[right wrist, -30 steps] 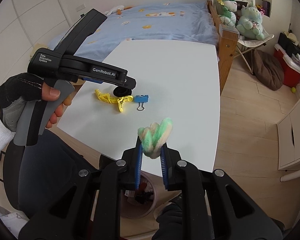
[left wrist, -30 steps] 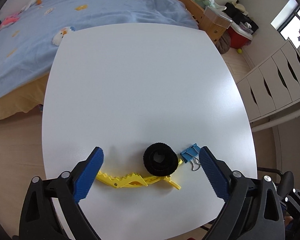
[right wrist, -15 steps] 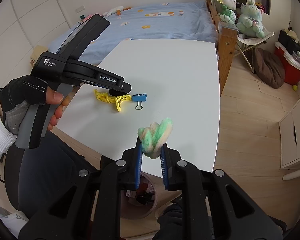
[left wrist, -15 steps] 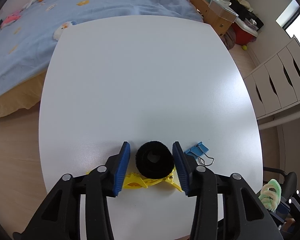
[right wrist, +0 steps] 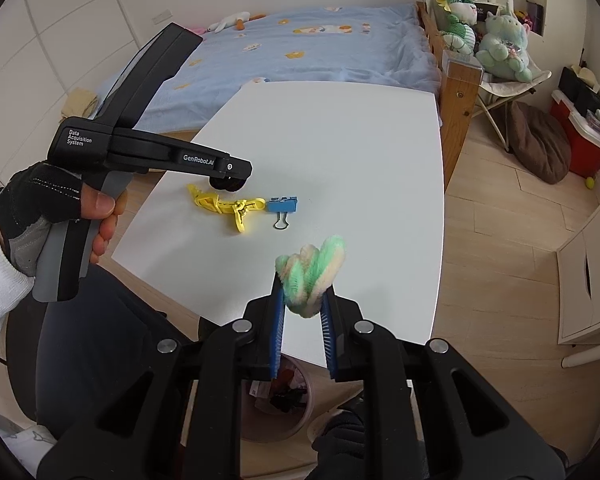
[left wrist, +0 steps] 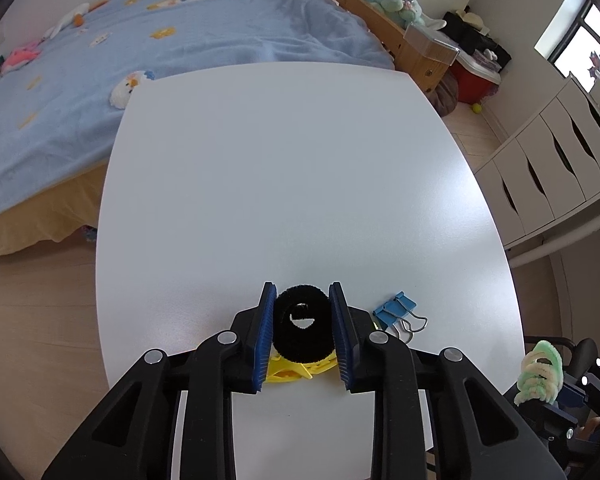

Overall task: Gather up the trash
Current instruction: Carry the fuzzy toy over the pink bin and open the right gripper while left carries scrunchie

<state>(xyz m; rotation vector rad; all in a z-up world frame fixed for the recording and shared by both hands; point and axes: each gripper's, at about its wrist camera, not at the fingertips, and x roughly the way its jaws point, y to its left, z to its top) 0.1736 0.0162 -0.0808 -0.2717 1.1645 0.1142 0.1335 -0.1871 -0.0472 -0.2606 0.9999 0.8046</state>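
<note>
A black fuzzy roll [left wrist: 304, 328] sits near the front edge of the white table [left wrist: 300, 160], partly on a yellow plastic clip [left wrist: 290, 372]. My left gripper [left wrist: 302, 286] is closing around the roll, and both blue pads touch its sides. A blue binder clip [left wrist: 394, 312] lies just right of it. In the right wrist view the left gripper [right wrist: 230, 182] points down at the roll beside the yellow clip [right wrist: 228, 206] and the binder clip [right wrist: 283, 204]. My right gripper [right wrist: 304, 282] is shut on a green and cream fuzzy bundle [right wrist: 312, 268], held off the table's near edge.
A small bin [right wrist: 276, 404] with rubbish in it stands on the floor below the right gripper. A bed with a blue cover [left wrist: 180, 60] borders the table's far side. White drawers [left wrist: 560, 168] stand to the right. A gloved hand [right wrist: 40, 216] holds the left gripper's handle.
The left gripper's jaws have closed in from wide apart onto the sides of the black roll. The right gripper has kept still with its fuzzy bundle.
</note>
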